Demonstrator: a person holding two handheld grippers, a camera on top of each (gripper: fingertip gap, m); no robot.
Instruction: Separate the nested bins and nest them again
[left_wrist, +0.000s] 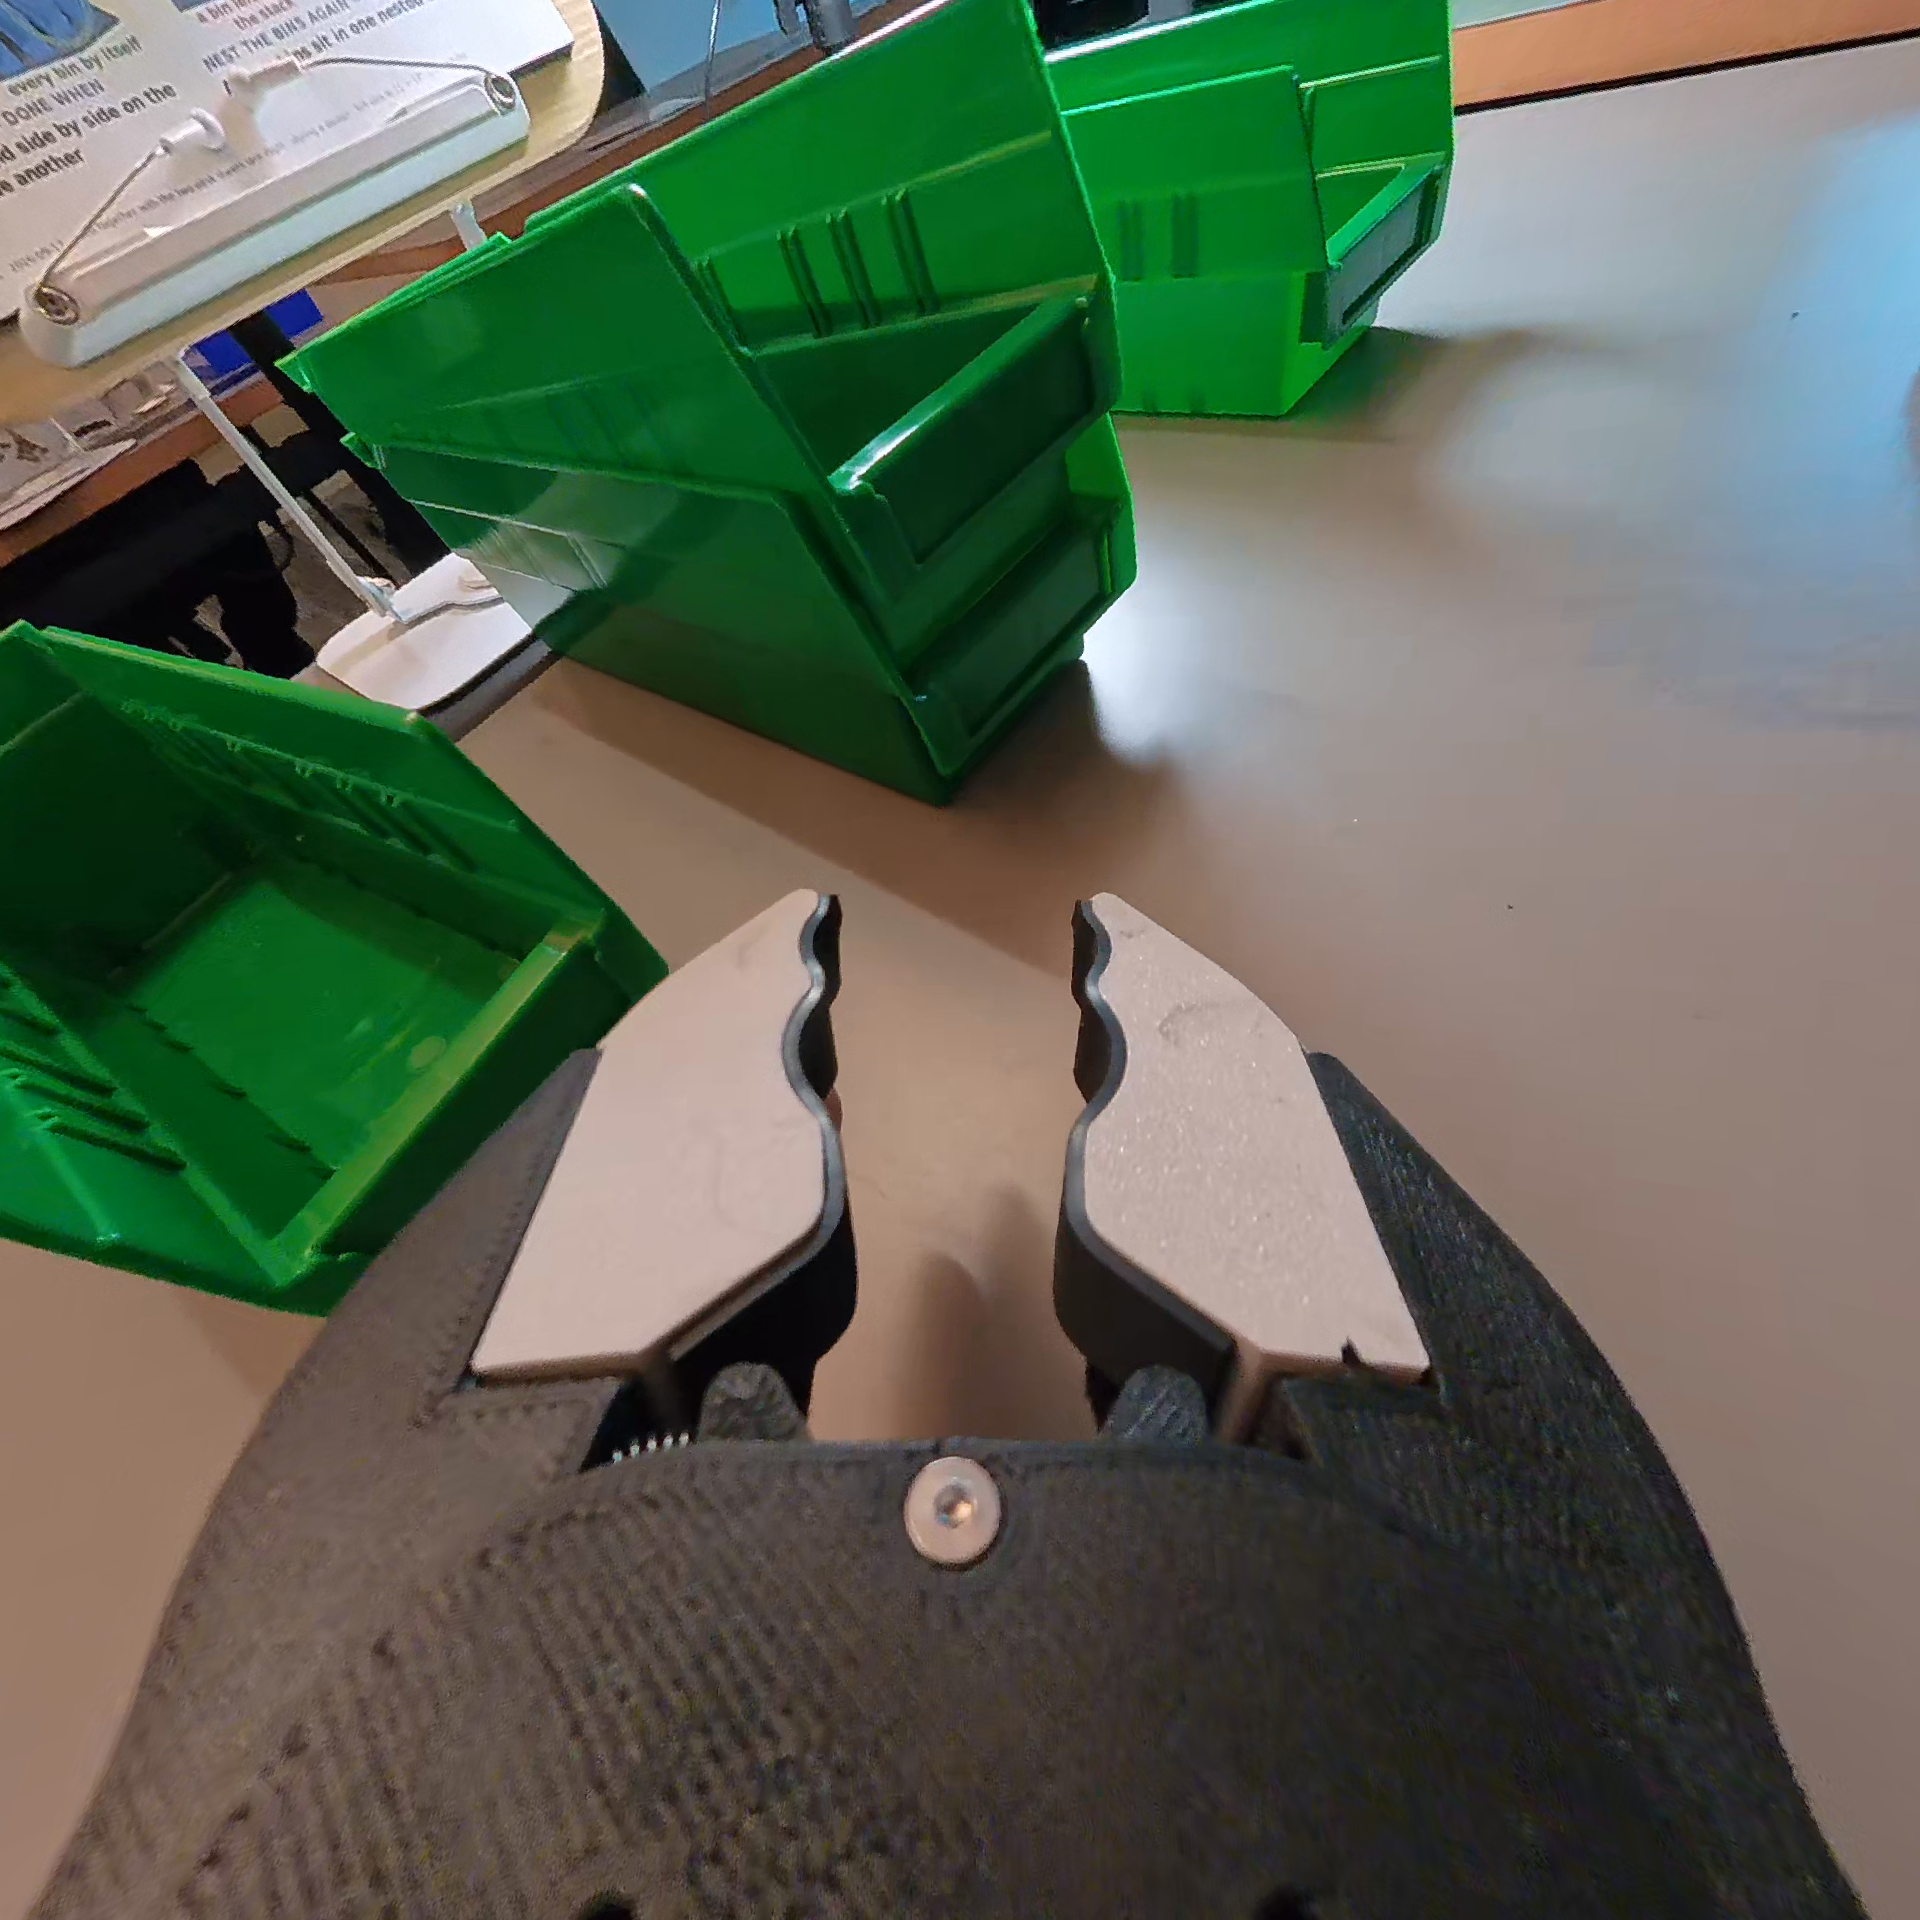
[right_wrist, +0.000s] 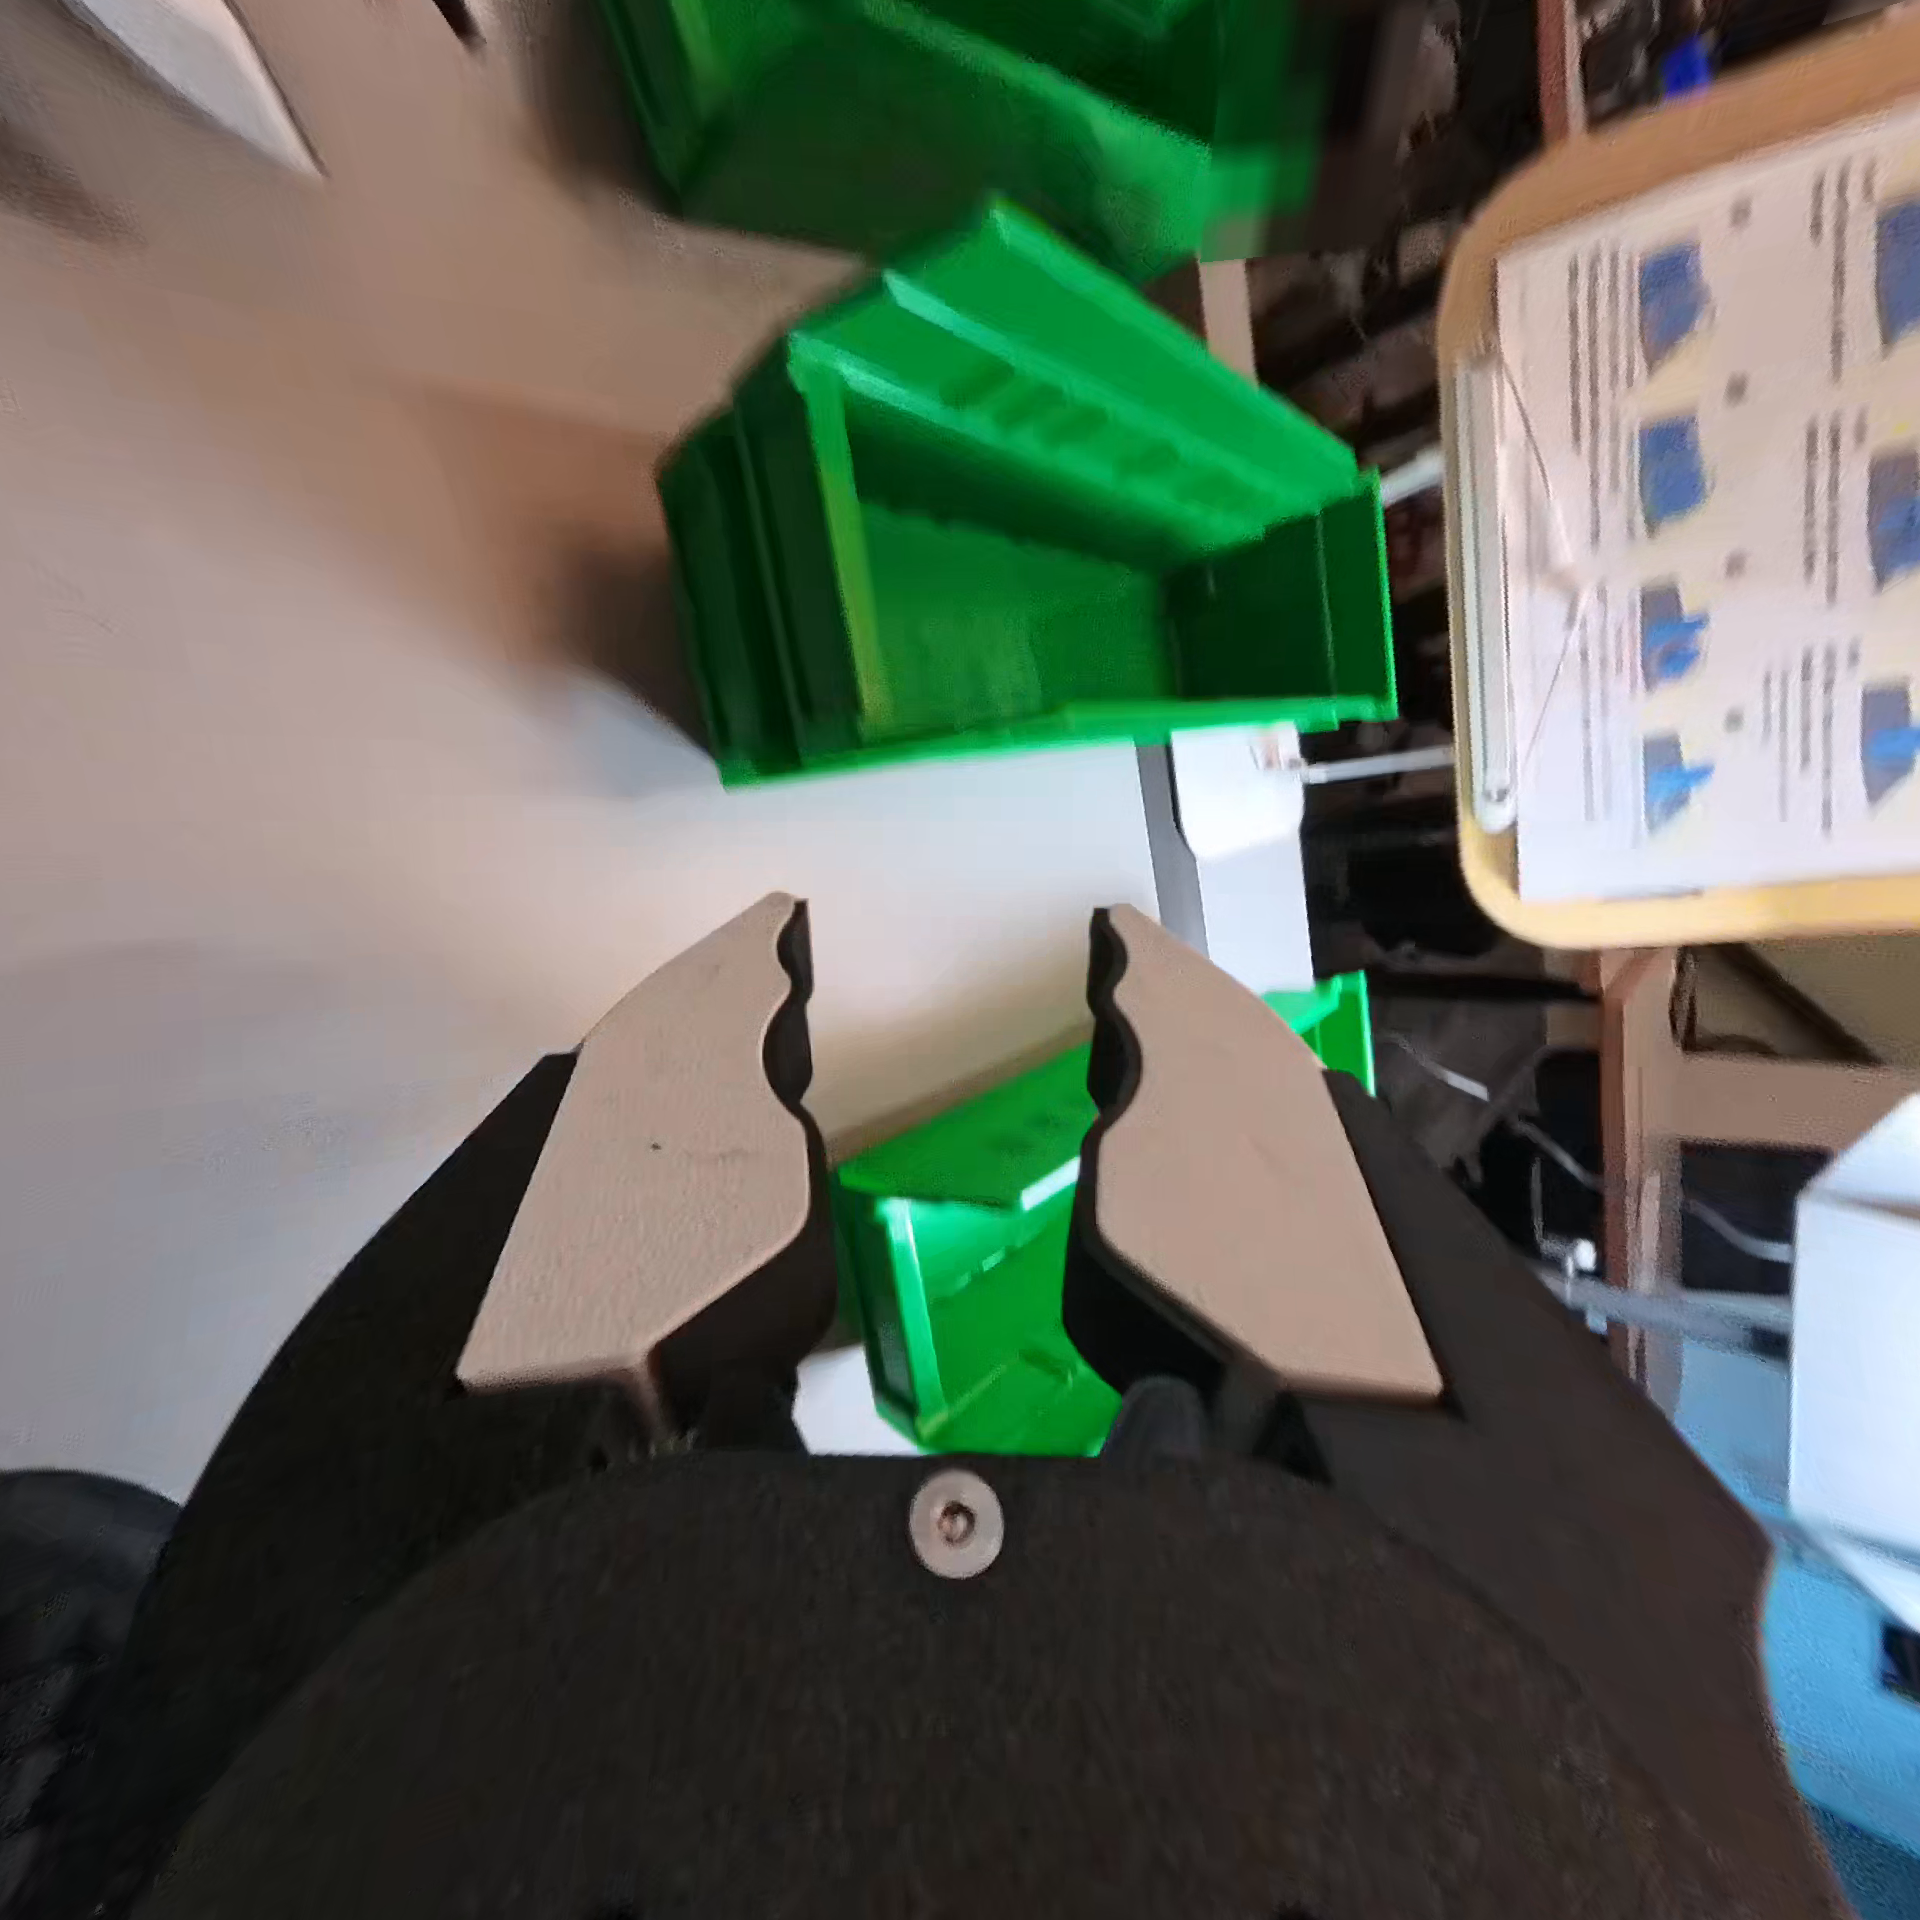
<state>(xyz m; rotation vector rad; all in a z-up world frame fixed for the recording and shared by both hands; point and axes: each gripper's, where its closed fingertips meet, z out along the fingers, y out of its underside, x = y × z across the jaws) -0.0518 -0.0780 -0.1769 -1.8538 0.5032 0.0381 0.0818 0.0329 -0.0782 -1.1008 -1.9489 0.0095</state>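
Nested stack of green bins at centre of counter; single bin lying apart, left of stack; another bin behind stack; separation apparently partial, re-nesting outstanding; left gripper released, empty; right gripper likewise released.

A smooth beige table is carrying green plastic bins. A nested stack of bins is sitting near its far edge, the top one tilting up out of the ones below. A single bin is standing just beyond it, and another single bin is resting well apart on the left. A white stand base is lying at the table's edge beside the stack.
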